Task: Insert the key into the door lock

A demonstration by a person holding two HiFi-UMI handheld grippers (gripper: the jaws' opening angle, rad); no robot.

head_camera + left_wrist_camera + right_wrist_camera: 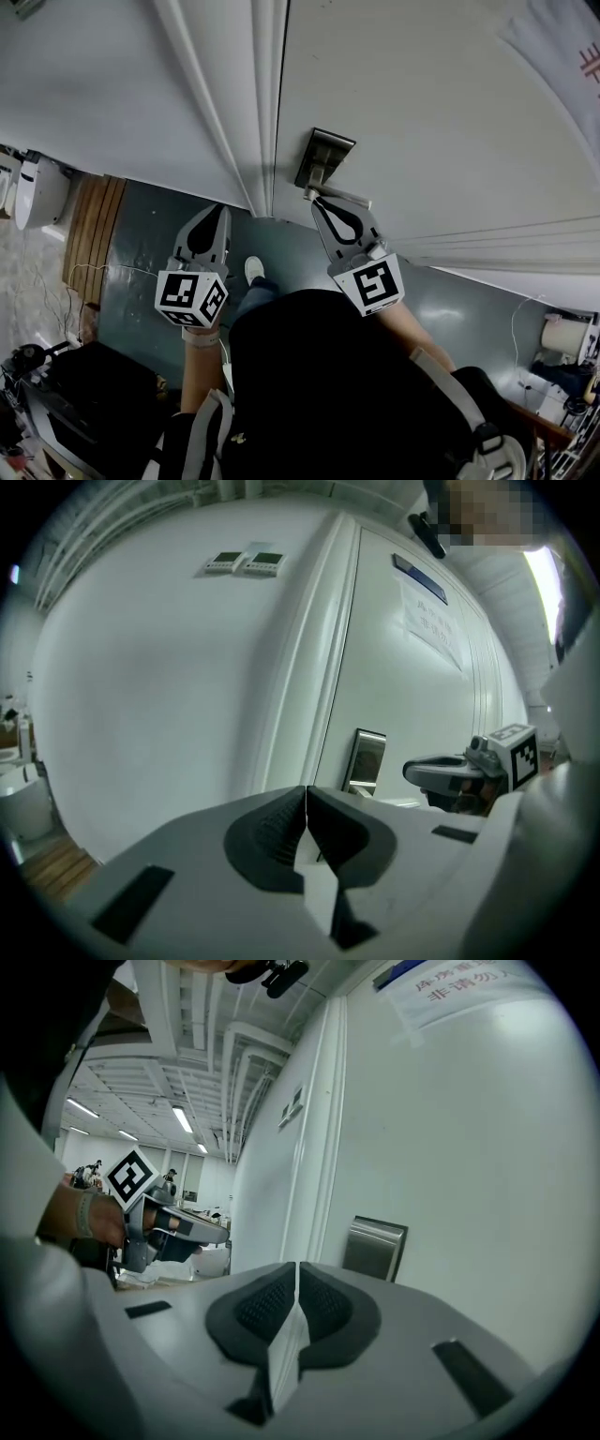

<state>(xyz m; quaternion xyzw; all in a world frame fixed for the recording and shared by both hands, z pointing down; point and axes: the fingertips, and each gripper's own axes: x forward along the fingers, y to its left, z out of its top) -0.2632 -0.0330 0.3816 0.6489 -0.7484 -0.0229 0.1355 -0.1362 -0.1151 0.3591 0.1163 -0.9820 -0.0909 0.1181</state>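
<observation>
My right gripper (318,202) is clenched, pads pressed together with nothing visible between them. Its tip sits just under the lock plate (325,157), close to the silver lever (339,197) at the plate's lower end. The plate is a metal rectangle set flat on the white door (441,103), its long axis running straight up and down the door and its face pointing out towards me. It lies just beside the door frame (255,112). My left gripper (218,210) is also clenched and empty. It is held on the far side of the frame from the plate, well apart from it, with its nose aimed at the wall (103,84).
</observation>
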